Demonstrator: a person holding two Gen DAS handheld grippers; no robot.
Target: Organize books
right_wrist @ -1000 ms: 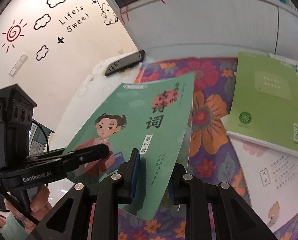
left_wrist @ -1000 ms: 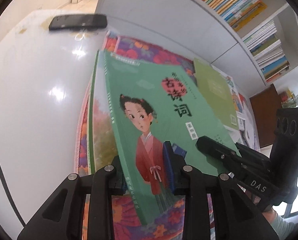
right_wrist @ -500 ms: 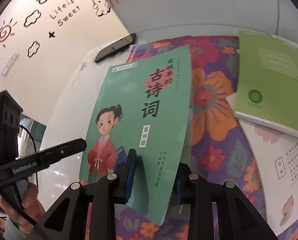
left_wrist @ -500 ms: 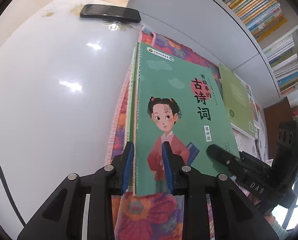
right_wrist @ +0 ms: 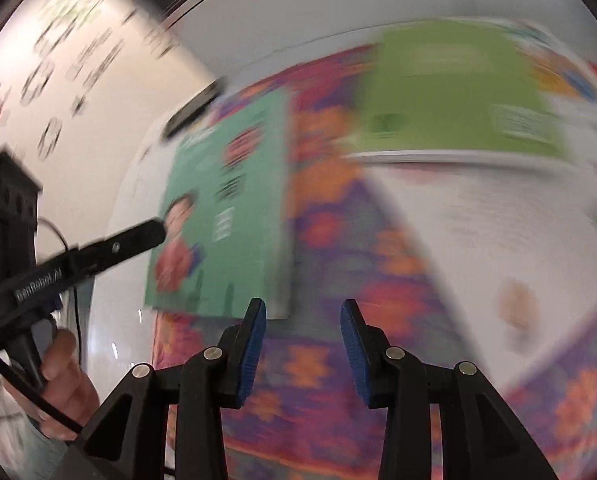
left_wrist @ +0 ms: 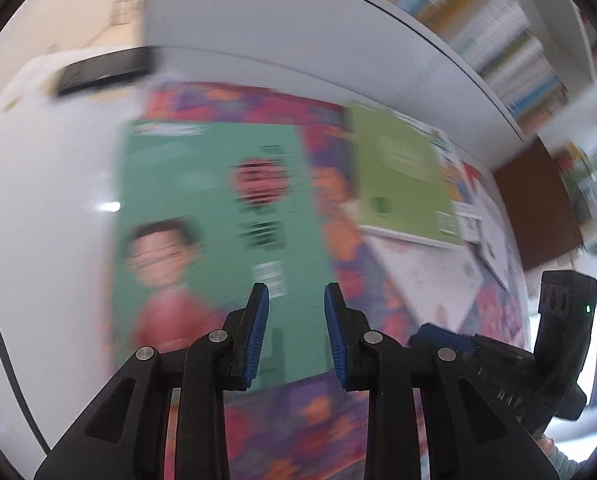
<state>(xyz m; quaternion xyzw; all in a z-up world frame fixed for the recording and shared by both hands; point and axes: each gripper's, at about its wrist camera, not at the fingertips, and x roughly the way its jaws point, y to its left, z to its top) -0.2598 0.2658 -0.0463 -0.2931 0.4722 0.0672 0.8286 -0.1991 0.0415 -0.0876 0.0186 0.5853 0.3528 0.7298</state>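
Observation:
Both views are motion-blurred. A teal book with a cartoon girl in red [left_wrist: 214,232] lies flat on the flowered cloth [left_wrist: 298,432], at the cloth's left edge; it also shows in the right wrist view [right_wrist: 234,208]. My left gripper [left_wrist: 296,312] is open and empty, just above the book's near edge. My right gripper [right_wrist: 303,320] is open and empty, just off the book's near right corner. A lime green book [left_wrist: 398,172] lies to the right on a white book [right_wrist: 478,208]; it shows too in the right wrist view [right_wrist: 454,92].
A black phone [left_wrist: 102,70] lies at the back left of the white table [left_wrist: 42,208]. A white shelf unit with rows of books [left_wrist: 510,40] stands behind. The left gripper's body [right_wrist: 78,256] and the hand holding it [right_wrist: 64,376] are at the right wrist view's left side.
Both grippers have let go of the teal book and opened. The book now lies flat on the cloth. Both grippers have pulled back and swung right.

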